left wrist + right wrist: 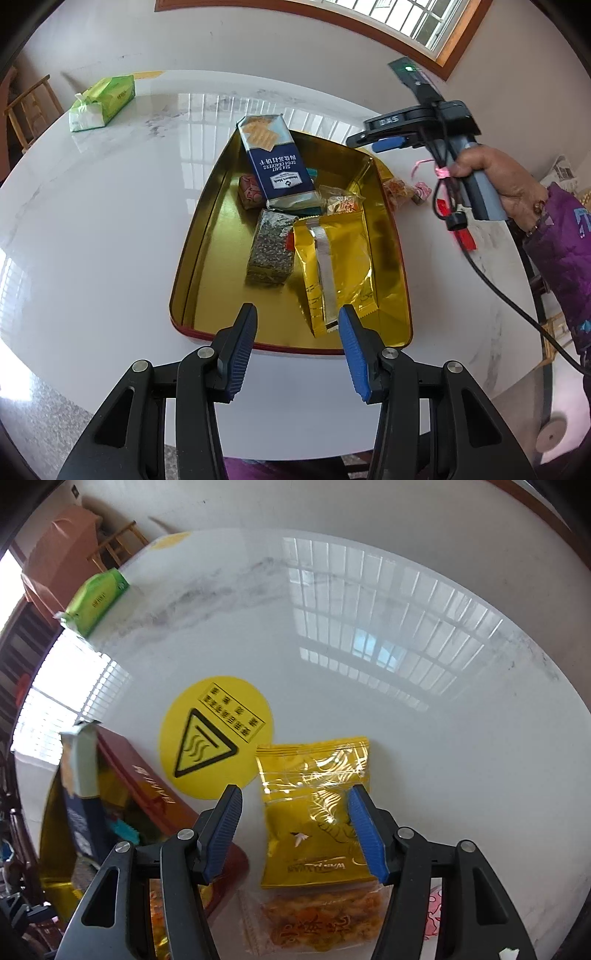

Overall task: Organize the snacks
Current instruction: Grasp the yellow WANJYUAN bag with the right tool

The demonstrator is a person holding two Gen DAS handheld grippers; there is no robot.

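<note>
Right hand-held gripper tilted steeply over yellow packet

I am looking across a glossy white marble surface that is mirroring the barred window with its brown wooden frame. Plain pale walls are rising behind it. A wooden chair is standing by the far edge, and speckled grey floor is showing below me.
</note>
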